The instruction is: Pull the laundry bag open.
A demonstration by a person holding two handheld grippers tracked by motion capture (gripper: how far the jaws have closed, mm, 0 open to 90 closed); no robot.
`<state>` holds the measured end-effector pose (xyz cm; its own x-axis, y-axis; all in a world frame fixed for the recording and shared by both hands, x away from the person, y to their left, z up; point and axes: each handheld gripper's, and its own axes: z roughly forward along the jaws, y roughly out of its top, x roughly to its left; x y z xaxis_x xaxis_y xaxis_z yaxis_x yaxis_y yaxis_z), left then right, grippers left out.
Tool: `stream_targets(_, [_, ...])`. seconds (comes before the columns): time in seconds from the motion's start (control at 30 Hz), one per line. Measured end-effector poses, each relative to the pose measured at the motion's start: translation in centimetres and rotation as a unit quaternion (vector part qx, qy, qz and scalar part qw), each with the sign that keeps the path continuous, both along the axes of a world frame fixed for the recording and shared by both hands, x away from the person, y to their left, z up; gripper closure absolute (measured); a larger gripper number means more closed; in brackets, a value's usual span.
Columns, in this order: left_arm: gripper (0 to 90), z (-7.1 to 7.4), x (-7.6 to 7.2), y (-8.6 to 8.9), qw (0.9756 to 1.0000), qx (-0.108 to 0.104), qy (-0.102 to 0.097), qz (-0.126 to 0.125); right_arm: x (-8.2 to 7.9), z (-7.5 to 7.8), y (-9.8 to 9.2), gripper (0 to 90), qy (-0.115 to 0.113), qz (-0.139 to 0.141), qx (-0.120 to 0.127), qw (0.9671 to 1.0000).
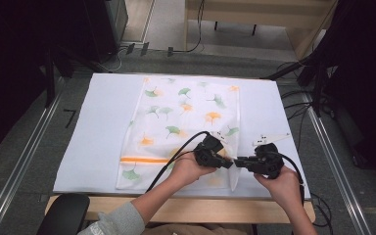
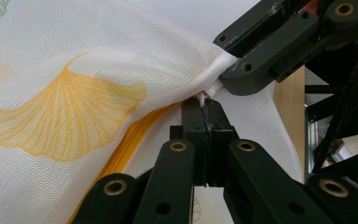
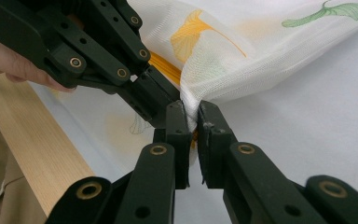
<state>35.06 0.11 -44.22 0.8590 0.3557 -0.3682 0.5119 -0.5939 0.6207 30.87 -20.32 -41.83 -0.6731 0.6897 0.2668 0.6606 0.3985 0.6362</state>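
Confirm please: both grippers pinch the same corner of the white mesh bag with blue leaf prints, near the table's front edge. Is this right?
Not quite. The prints on the mesh bag are green and orange ginkgo leaves, not blue, as the high view shows. The rest holds: the left gripper and the right gripper both pinch the same corner near the front edge of the table.

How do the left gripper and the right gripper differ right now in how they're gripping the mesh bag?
The left gripper has its jaws pressed tight together on a small white bit at the mesh bag's corner; the right gripper keeps a narrow gap, with bunched mesh between its jaws. In the high view the left comes from over the bag, the right from beside it. Both pinch the same near corner.
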Motion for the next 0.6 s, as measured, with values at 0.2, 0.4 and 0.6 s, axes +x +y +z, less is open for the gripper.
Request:
stream_targets(0.2, [90.0,-0.1,0.3,0.4,0.9999,0.011,0.004,0.005,0.0,0.1,-0.1,85.6,-0.002,0.000,0.002,1.0000])
stream_targets(0.4, [90.0,-0.1,0.2,0.6,0.9998,0.019,-0.006,0.004,0.0,0.1,-0.2,85.6,-0.003,0.001,0.003,1.0000])
stream_targets(0.6, [90.0,-0.2,0.7,1.5,0.9995,0.029,-0.003,0.014,0.0,0.2,-0.4,85.6,-0.007,-0.001,0.005,1.0000])
